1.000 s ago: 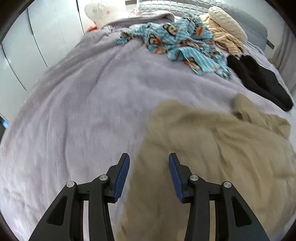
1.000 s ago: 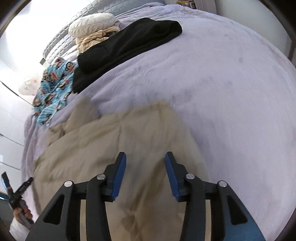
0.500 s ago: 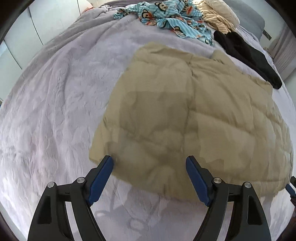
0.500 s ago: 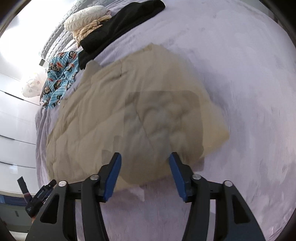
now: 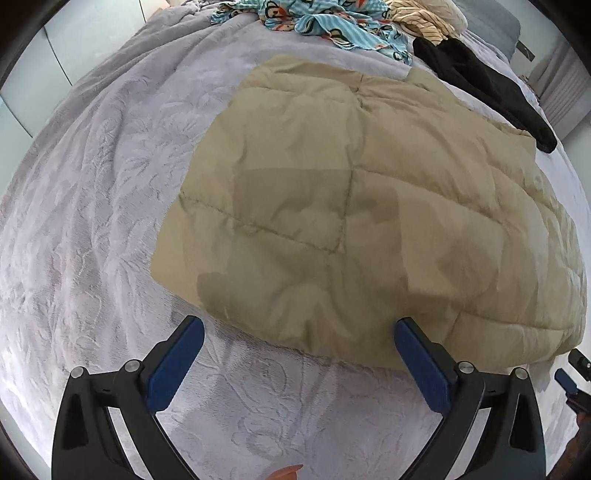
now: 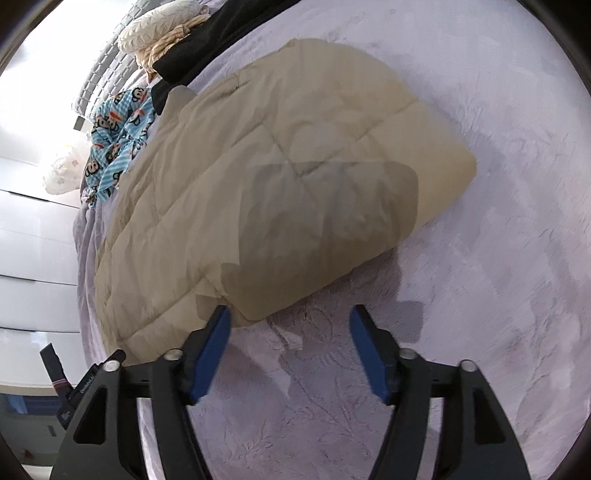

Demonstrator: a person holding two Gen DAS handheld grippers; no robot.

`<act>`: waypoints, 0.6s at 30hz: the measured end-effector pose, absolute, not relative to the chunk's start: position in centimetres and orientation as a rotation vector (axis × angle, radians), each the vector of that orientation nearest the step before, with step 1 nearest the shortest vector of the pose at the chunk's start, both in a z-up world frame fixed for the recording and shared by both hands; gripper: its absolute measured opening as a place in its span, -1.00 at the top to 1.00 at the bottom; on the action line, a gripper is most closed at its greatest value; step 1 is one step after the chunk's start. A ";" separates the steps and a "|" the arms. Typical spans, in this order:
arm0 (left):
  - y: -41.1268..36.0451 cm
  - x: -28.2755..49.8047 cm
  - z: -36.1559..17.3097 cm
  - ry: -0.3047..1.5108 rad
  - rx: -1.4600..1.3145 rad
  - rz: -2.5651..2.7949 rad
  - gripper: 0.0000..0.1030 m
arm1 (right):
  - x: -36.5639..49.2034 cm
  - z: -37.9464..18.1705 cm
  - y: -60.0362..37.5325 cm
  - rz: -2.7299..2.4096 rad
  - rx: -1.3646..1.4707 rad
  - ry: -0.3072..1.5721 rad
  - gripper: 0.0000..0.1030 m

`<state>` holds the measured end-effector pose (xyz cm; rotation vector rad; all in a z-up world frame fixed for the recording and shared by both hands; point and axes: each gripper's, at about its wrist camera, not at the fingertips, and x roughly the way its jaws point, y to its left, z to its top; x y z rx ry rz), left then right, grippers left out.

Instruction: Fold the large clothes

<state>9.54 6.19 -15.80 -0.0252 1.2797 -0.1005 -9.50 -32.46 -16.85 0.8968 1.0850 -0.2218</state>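
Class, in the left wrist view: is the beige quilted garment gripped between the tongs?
No: the left tongs are opening over bare bedspread, short of the garment.

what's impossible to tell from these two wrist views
- Beige quilted garment: which garment it is, and any sleeves or zipper, are folded under in both views.
- Black garment: left view shows only a strip at the edge; in the right view the frame's top edge cuts it off.
- Cream items by the headboard: small and distorted.
- Right gripper: only a sliver shows at the left view's edge.

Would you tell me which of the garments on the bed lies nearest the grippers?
The beige quilted garment, spread flat just ahead of both grippers; the blue monkey-print one and the black one lie beyond it.
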 end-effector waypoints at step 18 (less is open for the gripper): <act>7.4 9.4 -17.1 1.303 -0.093 -0.084 -1.00 | -8.7 -18.8 -32.4 -0.164 1.082 0.991 -0.99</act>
